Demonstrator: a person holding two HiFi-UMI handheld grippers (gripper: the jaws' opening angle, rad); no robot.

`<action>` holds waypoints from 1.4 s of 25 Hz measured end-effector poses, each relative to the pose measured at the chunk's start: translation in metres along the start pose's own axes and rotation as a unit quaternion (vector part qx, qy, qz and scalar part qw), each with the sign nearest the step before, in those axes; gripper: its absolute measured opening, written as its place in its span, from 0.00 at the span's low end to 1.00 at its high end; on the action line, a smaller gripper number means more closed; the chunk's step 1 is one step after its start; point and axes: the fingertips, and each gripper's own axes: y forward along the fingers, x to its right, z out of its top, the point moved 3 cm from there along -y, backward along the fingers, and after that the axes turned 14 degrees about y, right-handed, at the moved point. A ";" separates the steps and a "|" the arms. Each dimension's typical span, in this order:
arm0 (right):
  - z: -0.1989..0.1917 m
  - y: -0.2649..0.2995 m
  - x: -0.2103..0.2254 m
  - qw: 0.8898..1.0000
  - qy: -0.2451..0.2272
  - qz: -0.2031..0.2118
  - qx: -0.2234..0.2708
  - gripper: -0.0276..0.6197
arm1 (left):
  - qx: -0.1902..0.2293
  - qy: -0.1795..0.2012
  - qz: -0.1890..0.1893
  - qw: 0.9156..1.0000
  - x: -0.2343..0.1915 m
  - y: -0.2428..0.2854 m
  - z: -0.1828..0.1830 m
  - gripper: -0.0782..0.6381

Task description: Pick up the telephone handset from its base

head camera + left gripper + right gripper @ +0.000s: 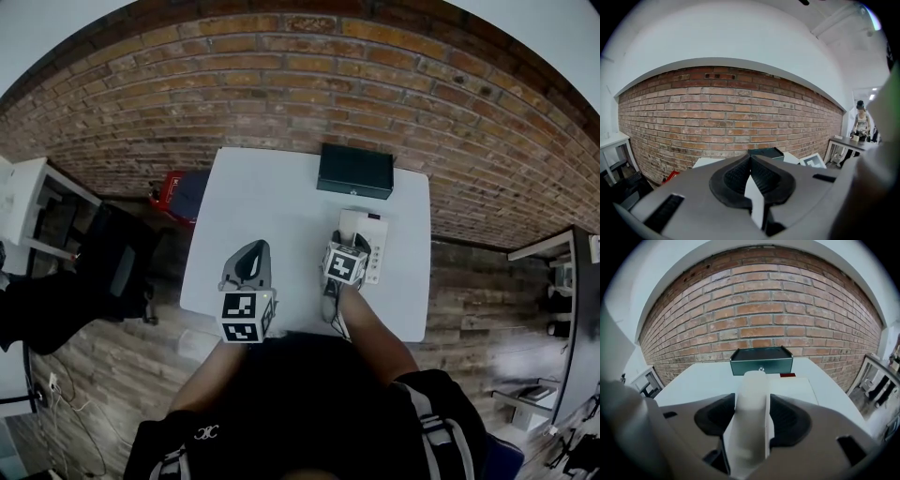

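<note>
The white telephone base [373,246] sits on the right half of the white table [272,202]. Its white handset [351,223] lies along the base's left side. My right gripper [345,246] is down over the handset. In the right gripper view the handset [751,437] runs lengthwise between the open jaws of the right gripper [753,397], with the pads close at either side, and the base [797,387] shows just beyond. My left gripper [253,247] hovers over the table's left front, apart from the phone. The left gripper [751,158] is shut with nothing in it.
A dark green metal box [354,171] stands at the table's far edge, right behind the phone, against the brick wall. A red object [172,187] lies on the wooden floor left of the table. Side tables stand at both edges of the room, and a person [860,123] stands far off to the right.
</note>
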 end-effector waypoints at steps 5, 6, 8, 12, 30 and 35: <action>-0.004 0.006 -0.001 1.000 0.009 -0.006 -0.027 0.35 | -0.006 -0.008 0.002 1.000 -0.003 -0.003 -0.006 0.11; -0.002 0.005 -0.002 0.999 0.009 -0.008 -0.032 0.35 | -0.005 -0.009 0.002 1.000 -0.004 -0.004 -0.007 0.11; 0.000 0.005 -0.003 0.999 0.008 -0.006 -0.038 0.35 | -0.003 -0.009 0.001 1.000 -0.005 -0.004 -0.008 0.11; 0.007 -0.004 -0.002 0.999 0.008 -0.009 -0.042 0.35 | -0.001 -0.008 -0.003 1.000 -0.006 -0.004 -0.008 0.11; 0.063 -0.105 -0.012 0.989 0.047 0.110 0.092 0.35 | 0.049 0.009 -0.062 0.997 0.020 -0.003 0.020 0.11; 0.093 -0.157 -0.016 0.974 0.050 0.145 0.165 0.35 | 0.051 0.013 -0.083 0.995 0.028 0.005 0.023 0.11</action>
